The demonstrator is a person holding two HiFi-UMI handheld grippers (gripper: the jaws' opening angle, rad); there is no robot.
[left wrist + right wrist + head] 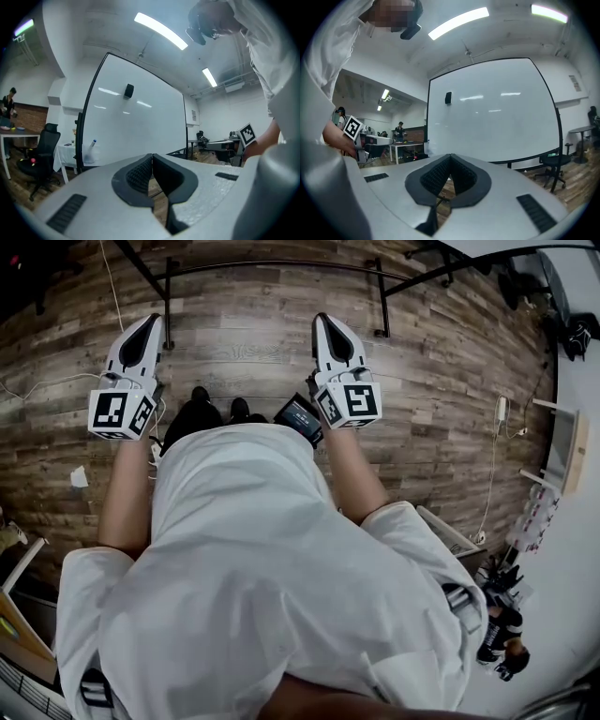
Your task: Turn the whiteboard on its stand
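1. Left gripper (150,321) and right gripper (324,321): held side by side over the wood-plank floor (253,348). Each is clenched, its ribbed pads meeting with nothing between them.
2. Floor ahead of the gripper tips: bare planks reaching to the black frame bars (272,264), which run across the top of the head view with two feet pointing back toward the person.
3. Whiteboard (136,122): upright ahead of both grippers, apart from them, and blank. A small black block (129,90) sits high on its face.
4. Board edges: a dark rim runs down the left side in the left gripper view and curves down the right side in the right gripper view.
5. Beside the left edge: a bottle (92,149), a white-clothed table (65,157) and an office chair (41,157).
6. Beside the right edge: a black chair (555,165) on open floor.
7. Far left in the right gripper view: a person (400,131) stands at a table.
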